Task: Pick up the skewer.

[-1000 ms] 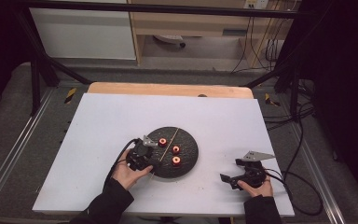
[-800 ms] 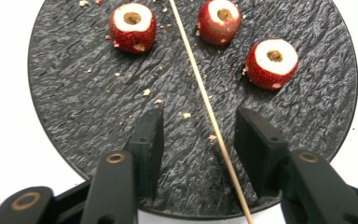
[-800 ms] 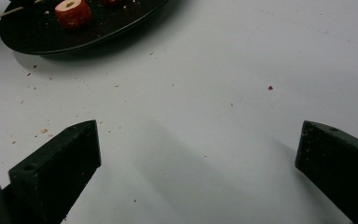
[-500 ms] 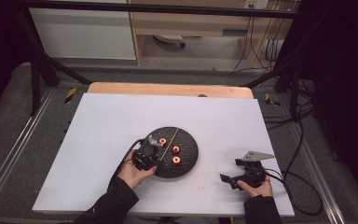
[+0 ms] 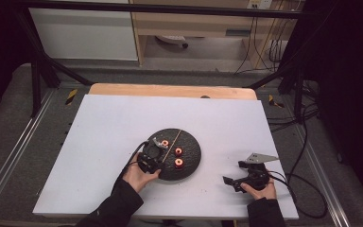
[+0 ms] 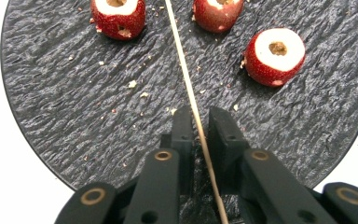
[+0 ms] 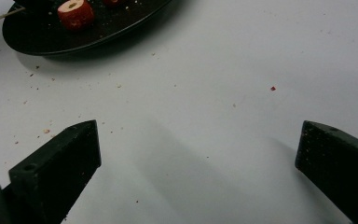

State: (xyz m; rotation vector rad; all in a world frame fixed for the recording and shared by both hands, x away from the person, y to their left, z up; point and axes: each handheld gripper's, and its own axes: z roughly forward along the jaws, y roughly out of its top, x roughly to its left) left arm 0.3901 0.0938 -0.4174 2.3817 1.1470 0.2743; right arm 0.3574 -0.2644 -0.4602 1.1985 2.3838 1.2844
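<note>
A round black slate plate holds three red cored fruits and a thin wooden skewer lying across it. My left gripper reaches over the plate's near-left rim, one jaw on each side of the skewer. Its jaws have just been closing and stand close together, with a thin gap still beside the stick. My right gripper rests wide open over the bare white table, right of the plate, with nothing between its jaws.
The white tabletop carries crumbs around the plate. One fruit sits near the plate's right rim. A wooden strip borders the far edge, and cables trail off to the right.
The left gripper has edged a little further onto the plate and its jaws have narrowed around the skewer. The right gripper has kept still.
</note>
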